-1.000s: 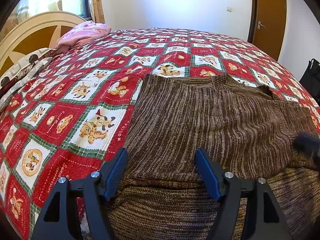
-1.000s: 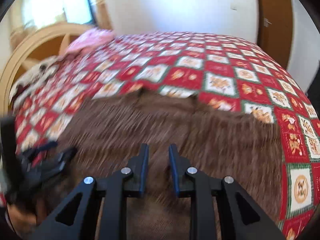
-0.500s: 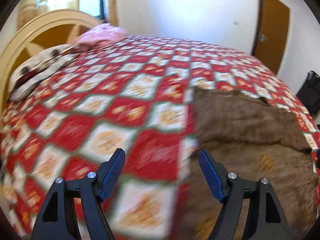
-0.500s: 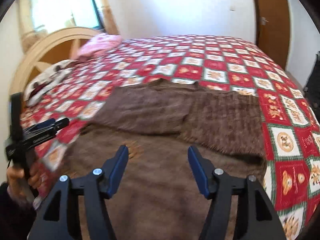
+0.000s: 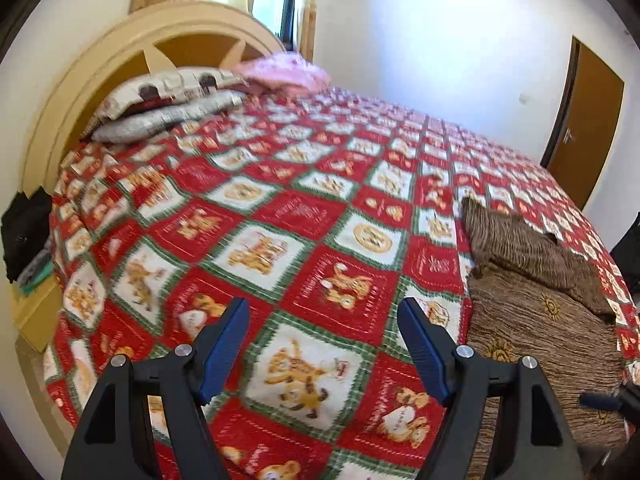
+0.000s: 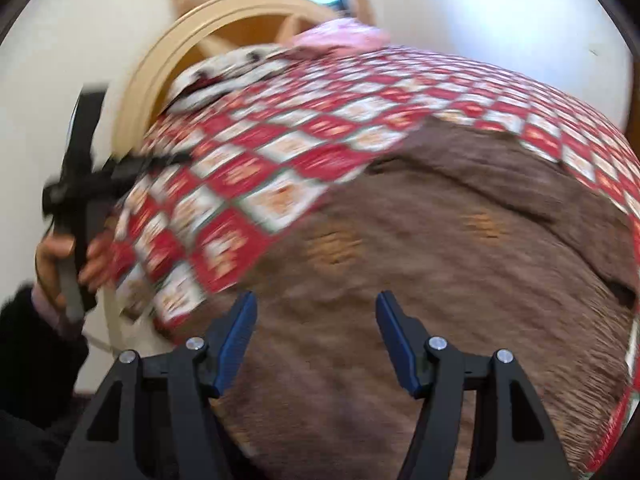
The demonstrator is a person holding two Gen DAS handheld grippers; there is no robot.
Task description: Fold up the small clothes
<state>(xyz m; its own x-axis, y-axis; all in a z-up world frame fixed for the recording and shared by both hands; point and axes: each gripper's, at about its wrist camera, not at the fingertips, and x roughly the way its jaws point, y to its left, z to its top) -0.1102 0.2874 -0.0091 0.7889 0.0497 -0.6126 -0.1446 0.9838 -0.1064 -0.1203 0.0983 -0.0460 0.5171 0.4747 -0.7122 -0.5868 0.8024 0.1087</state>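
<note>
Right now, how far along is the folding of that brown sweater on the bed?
Done: one fold, the brown sweater showing a layer doubled over itself. In hand: nothing; left gripper and right gripper both stand open and empty. Left: probably more folds, since it lies broad across the quilt.

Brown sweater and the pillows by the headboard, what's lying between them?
Nothing but bare teddy-bear quilt. The left wrist view shows it running clear from the brown sweater to the pillows.
</note>
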